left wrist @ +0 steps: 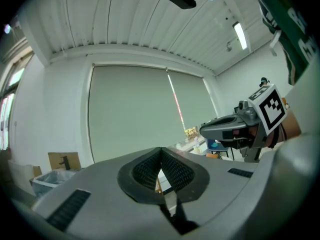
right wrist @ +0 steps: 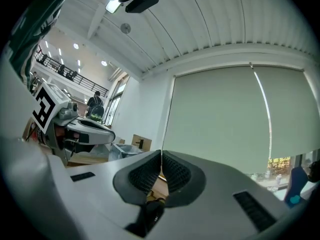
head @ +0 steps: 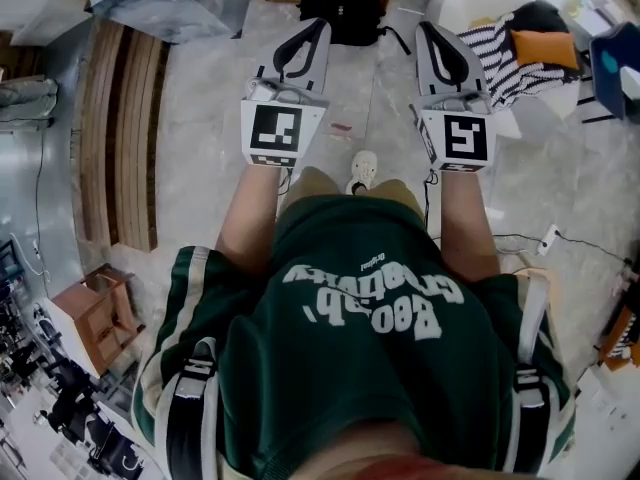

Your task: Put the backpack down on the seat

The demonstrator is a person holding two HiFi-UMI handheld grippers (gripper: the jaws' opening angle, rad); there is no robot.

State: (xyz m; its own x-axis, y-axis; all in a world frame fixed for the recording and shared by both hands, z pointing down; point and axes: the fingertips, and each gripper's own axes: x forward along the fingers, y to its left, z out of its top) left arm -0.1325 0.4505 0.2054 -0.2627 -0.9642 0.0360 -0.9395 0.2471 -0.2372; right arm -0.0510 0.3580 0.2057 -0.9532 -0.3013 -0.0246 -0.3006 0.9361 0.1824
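Backpack (head: 342, 8) black, soft fabric, on floor (head: 200, 118); left gripper (head: 320, 26), right gripper (head: 424, 28) ribbed fingers (left wrist: 146, 170) clenched, empty.

Below me a pale stone floor (head: 190, 118) runs past a stack of wooden planks (head: 120, 138) on my left. Ahead, a grey-green blind (left wrist: 135, 114) covers the big window in a white wall (left wrist: 50, 119), under a ribbed white ceiling (left wrist: 125, 19) with 1 long lamp (left wrist: 240, 35).
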